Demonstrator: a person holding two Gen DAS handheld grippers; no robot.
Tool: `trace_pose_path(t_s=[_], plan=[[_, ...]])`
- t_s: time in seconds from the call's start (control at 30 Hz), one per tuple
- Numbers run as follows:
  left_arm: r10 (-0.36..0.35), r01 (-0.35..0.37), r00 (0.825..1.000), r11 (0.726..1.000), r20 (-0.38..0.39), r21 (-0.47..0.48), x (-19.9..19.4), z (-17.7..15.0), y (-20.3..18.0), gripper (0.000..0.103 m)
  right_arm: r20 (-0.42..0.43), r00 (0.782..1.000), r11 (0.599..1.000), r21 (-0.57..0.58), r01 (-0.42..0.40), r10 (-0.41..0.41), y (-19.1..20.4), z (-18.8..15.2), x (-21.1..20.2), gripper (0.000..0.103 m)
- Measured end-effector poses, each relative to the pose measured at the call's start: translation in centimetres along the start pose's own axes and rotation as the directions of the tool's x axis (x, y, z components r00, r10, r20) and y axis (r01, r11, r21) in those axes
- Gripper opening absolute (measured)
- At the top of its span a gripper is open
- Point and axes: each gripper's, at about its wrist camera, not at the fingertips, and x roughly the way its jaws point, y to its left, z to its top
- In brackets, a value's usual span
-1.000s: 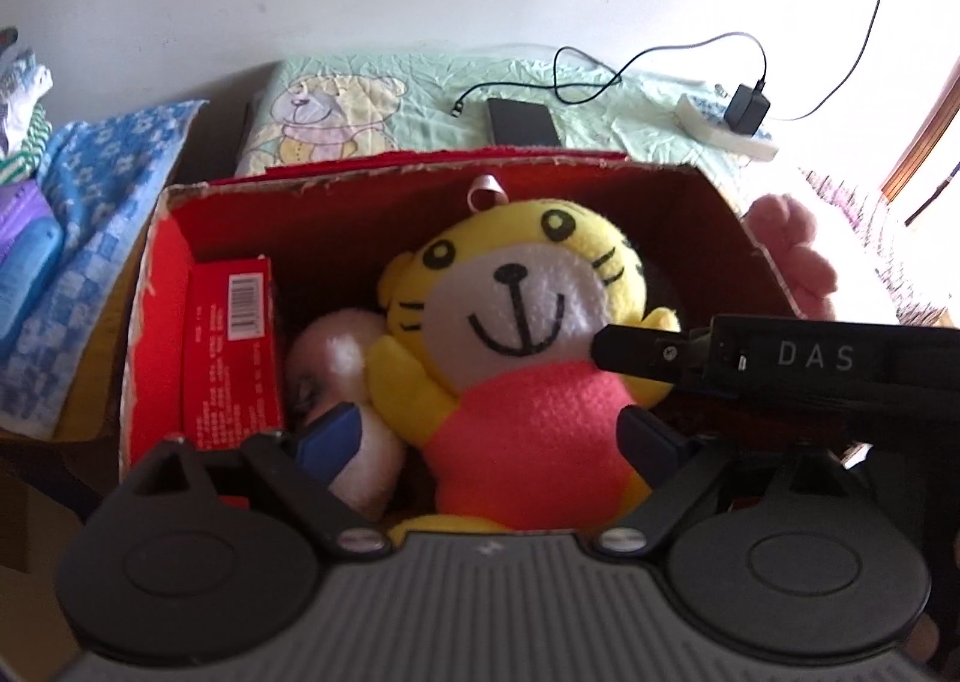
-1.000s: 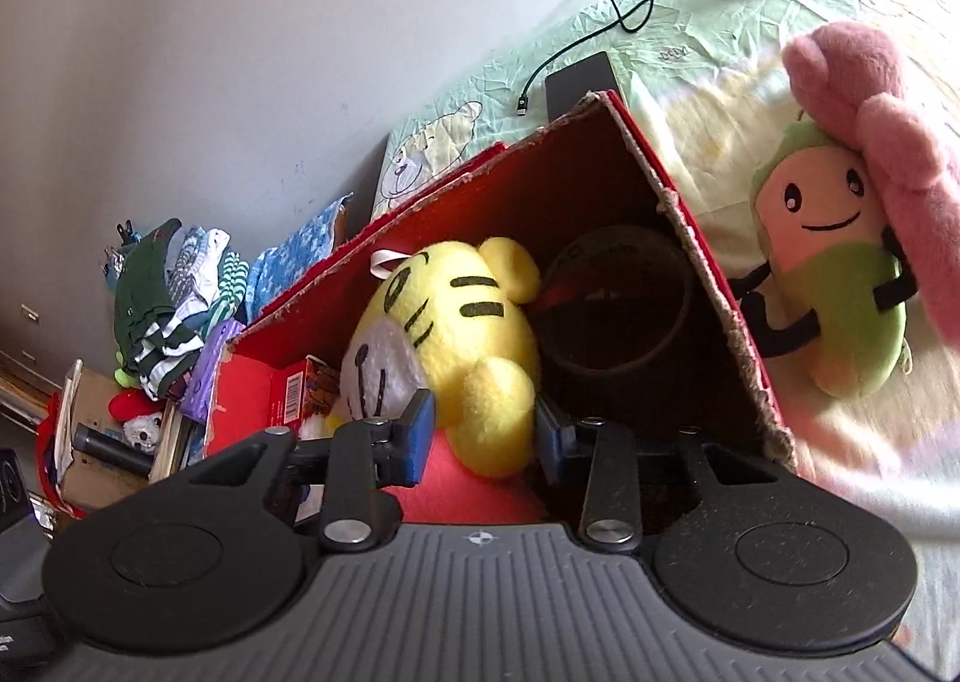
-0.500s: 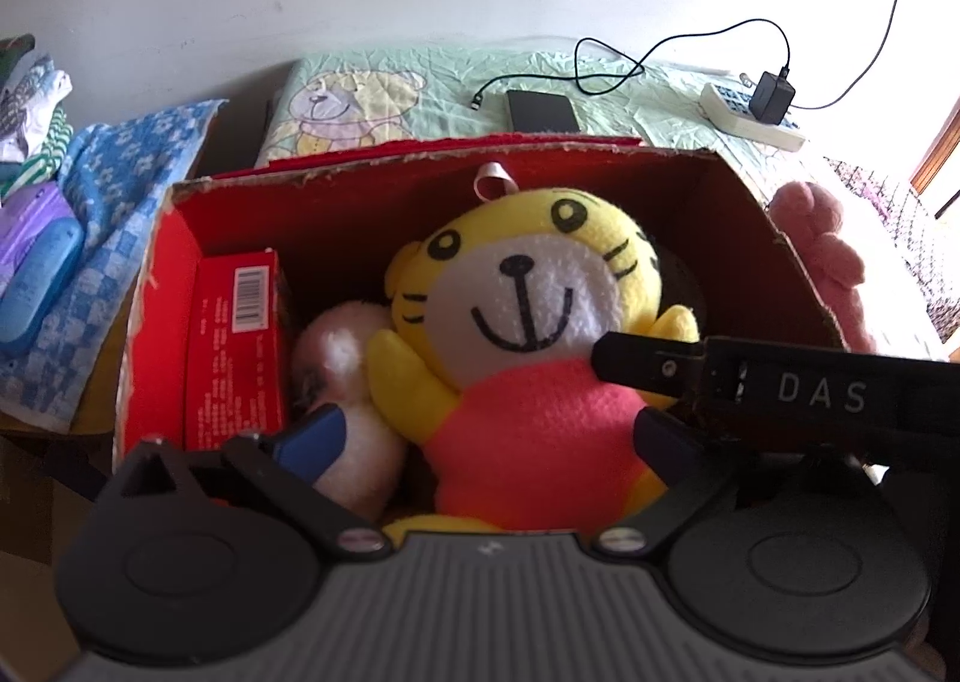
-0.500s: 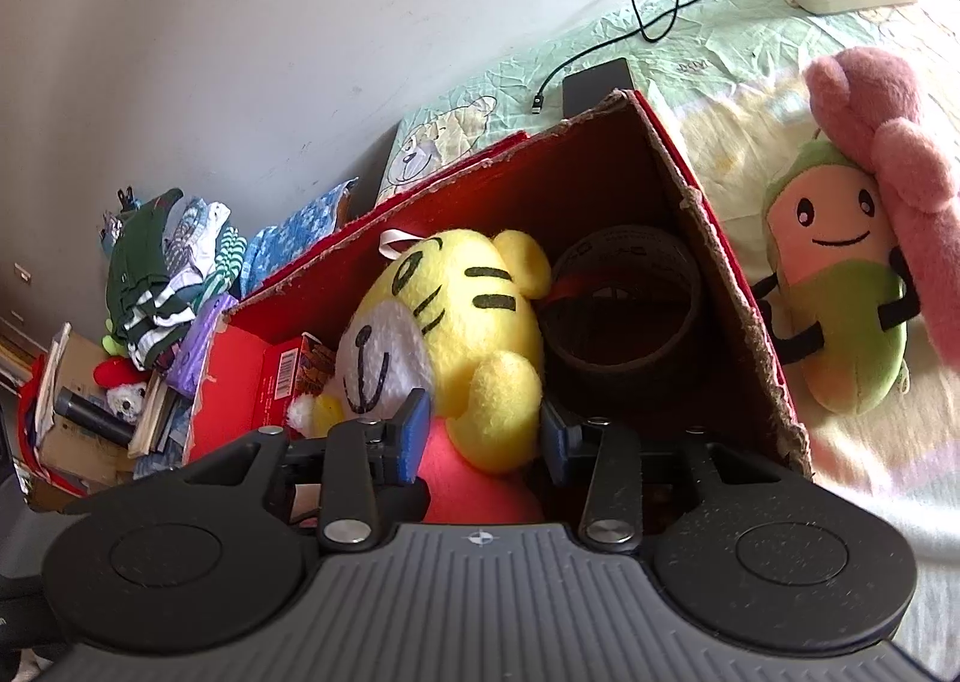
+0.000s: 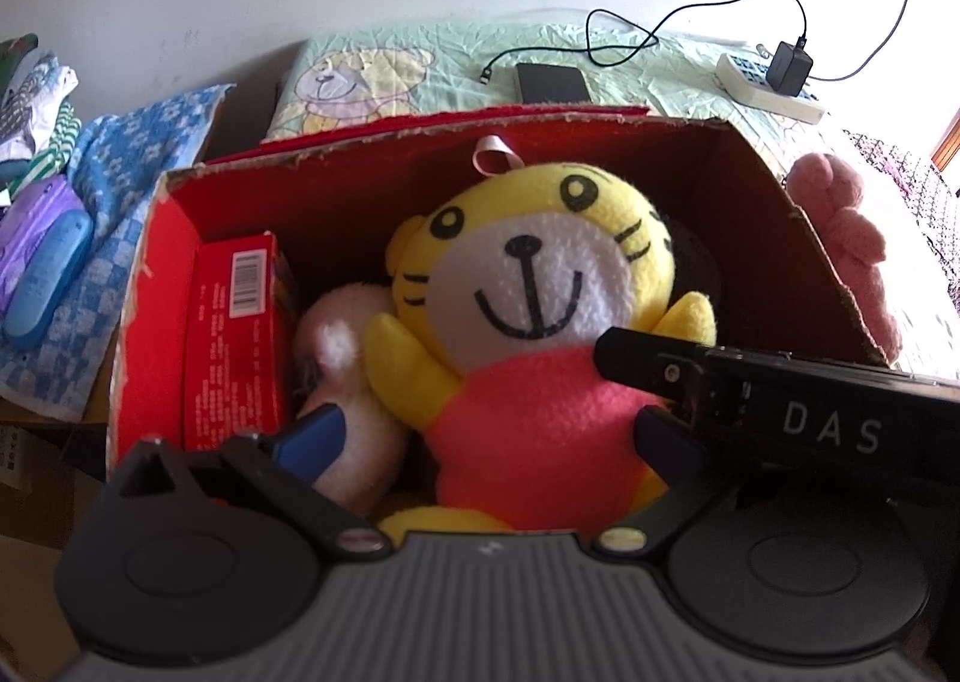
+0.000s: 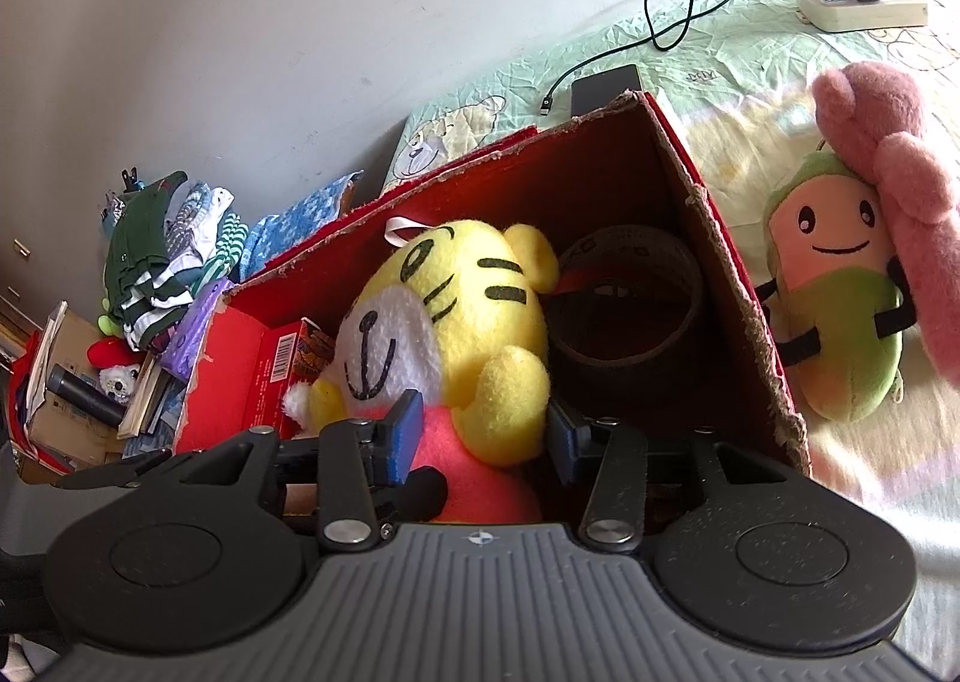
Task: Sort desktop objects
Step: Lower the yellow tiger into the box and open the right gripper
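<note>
A yellow tiger plush [image 5: 540,310] in a pink shirt lies face up in the red cardboard box [image 5: 150,274]. My left gripper [image 5: 489,442] stands wide open, its blue pads on either side of the plush's lower body. Beside the plush in the box are a red carton [image 5: 231,340], a pale pink plush [image 5: 348,358] and a dark round band [image 6: 624,304]. My right gripper [image 6: 483,433] is over the box's near edge. Its jaws are opening, with the tiger plush [image 6: 456,316] arm between them and not visibly squeezed. A black bar marked DAS [image 5: 828,430] of the right tool crosses the left wrist view.
A green and pink plush [image 6: 840,286] lies on the bedsheet right of the box. Behind the box are a dark phone [image 5: 551,81], a cable and a white power strip [image 5: 768,93]. Folded clothes [image 6: 168,256], a blue towel [image 5: 102,190] and clutter fill the left side.
The right gripper's pads have spread apart around the tiger plush's arm. The left gripper's pads have opened a little wider. The plush has stayed in the box.
</note>
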Motion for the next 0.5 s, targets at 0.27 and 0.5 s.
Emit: trace_pose_path(t_s=[0.27, 0.5], plan=[[-0.026, 0.026, 0.999, 1.0, -0.036, -0.012, 0.14, -0.12, -0.17, 0.102, -0.007, 1.0, 1.0, 0.005, 0.004, -0.004, -0.17, 0.07, -0.28, 0.048], [-0.038, 0.036, 0.999, 0.998, -0.035, -0.046, -0.48, -0.49, 0.07, 0.102, -0.009, 1.0, 1.0, -0.006, 0.003, -0.003, 0.08, 0.12, -0.58, 0.049]])
